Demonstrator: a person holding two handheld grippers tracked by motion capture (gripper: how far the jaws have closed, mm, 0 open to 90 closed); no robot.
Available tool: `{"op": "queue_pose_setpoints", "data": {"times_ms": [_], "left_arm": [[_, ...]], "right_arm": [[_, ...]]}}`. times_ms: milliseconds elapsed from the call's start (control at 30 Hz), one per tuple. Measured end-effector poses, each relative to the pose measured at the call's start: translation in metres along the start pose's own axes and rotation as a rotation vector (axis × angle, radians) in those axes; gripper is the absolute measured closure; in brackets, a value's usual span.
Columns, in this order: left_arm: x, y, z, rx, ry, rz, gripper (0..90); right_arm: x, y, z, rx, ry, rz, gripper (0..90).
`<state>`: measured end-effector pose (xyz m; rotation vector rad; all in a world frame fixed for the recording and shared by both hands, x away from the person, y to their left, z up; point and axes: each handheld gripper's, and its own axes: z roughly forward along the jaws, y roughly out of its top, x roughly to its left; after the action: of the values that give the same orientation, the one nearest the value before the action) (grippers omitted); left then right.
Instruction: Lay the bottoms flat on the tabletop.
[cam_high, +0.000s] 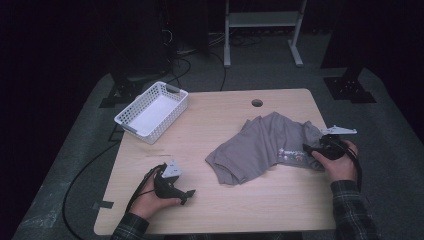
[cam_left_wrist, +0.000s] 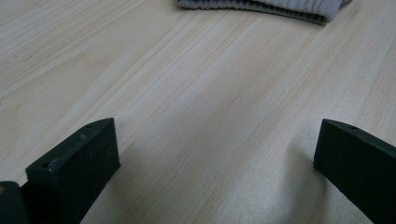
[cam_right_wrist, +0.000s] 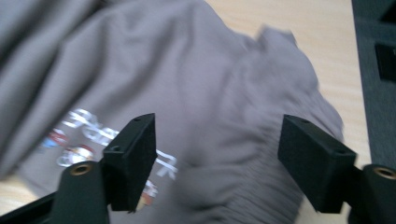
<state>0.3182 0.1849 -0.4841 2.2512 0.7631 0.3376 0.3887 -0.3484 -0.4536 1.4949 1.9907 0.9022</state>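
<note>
- Your right gripper (cam_high: 311, 150) has its fingers (cam_right_wrist: 133, 158) spread wide, with nothing pinched; in the right gripper view they stand over the grey shirt (cam_high: 262, 145), one over the printed logo, the other over the ribbed hem.
- Your left gripper (cam_high: 186, 196) also has its fingers (cam_left_wrist: 79, 163) released, spread apart over bare wood in the left gripper view, gripping nothing.
- That grey shirt lies crumpled on the worktop (cam_high: 220, 210), right of centre, at about 3 o'clock from the middle of the board; its right edge is under your right gripper.
- From your left gripper, the shirt lies toward 2 o'clock, near but apart; a ribbed edge of it (cam_left_wrist: 261, 7) shows at 12 o'clock in the left gripper view.
- At 10 o'clock on the worktop a white basket (cam_high: 151, 111) sits at the left far corner, well apart from the shirt.
- Near the far edge, at 12 o'clock, there is a round cable hole (cam_high: 257, 103).
</note>
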Motion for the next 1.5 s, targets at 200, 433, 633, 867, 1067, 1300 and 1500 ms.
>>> {"op": "queue_pose_setpoints", "data": {"times_ms": [200,433,633,867,1067,1300,1500], "left_arm": [[0.0,0.0,0.0,0.0,0.0,0.0,0.0],[0.0,0.0,0.0,0.0,0.0,-0.001,0.0],[0.0,0.0,0.0,0.0,0.0,-0.001,0.0],[0.0,0.0,0.0,0.0,0.0,-0.001,0.0],[-0.001,0.0,0.0,0.0,-0.001,-0.002,0.0],[-0.001,0.0,0.0,0.001,-0.001,0.0,0.0],[-0.001,0.0,0.0,0.001,-0.002,0.002,0.0]], "right_arm": [[-0.007,-0.006,0.009,0.044,-0.005,0.002,24.3],[-0.011,-0.012,0.017,0.108,-0.036,0.0,25.2],[-0.018,-0.014,0.014,0.094,0.034,0.025,58.6],[-0.016,-0.011,0.013,0.108,0.074,0.0,69.0],[-0.015,-0.001,0.005,0.043,0.137,0.012,70.6],[0.001,0.019,-0.01,-0.076,0.233,0.004,70.9],[0.027,0.036,-0.005,-0.107,0.349,-0.037,70.9]]}}
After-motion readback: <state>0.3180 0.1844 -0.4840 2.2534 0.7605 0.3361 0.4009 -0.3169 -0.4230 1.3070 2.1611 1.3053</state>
